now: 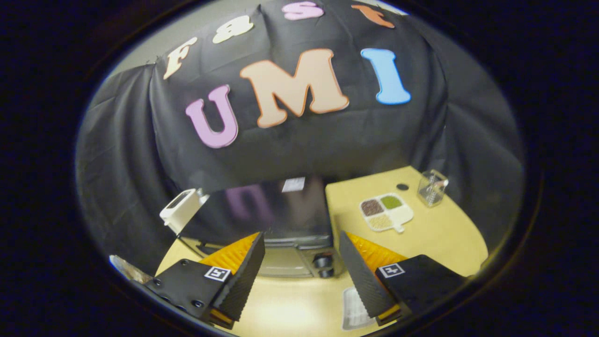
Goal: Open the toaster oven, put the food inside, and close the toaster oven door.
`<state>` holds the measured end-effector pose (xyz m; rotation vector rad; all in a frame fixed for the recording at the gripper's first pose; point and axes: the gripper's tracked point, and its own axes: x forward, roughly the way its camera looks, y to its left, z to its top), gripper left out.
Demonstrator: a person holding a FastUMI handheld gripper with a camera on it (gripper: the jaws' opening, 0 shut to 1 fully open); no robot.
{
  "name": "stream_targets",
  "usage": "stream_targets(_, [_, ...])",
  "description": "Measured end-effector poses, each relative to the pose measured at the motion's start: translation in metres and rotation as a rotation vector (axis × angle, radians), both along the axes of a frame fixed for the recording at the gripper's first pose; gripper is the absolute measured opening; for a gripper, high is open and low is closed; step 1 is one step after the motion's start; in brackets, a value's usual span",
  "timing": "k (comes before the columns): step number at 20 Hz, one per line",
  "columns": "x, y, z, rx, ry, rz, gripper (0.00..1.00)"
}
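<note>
Pale wood table (440, 238), curved along its far right side. On it, just ahead of the fingers, the oven (281, 220), dark and glossy on top, door shut, two knobs at its right. Left of the oven, touching or not unclear, a white box (180, 208). Right of the oven, well apart, a four-part dish (386, 213) of grains. Past the dish, a clear cup (433, 187) near the table's far side and a small dark spot (402, 186) beside it. Close in, between the fingers, a pale ribbed tray (353, 309).
</note>
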<state>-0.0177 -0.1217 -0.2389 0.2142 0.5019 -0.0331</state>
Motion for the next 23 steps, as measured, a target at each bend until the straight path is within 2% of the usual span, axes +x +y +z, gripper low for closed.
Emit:
stream_targets(5, [0.031, -0.075, 0.117, -0.141, -0.242, -0.067, 0.98])
stream_targets(9, [0.036, -0.126, 0.192, -0.205, -0.361, -0.104, 0.98])
stream_targets(13, [0.039, -0.168, 0.209, -0.233, -0.402, -0.125, 0.98])
stream_targets(18, [0.031, -0.206, 0.200, -0.232, -0.417, -0.117, 0.98])
stream_targets(23, [0.017, -0.239, 0.188, -0.234, -0.591, -0.070, 1.00])
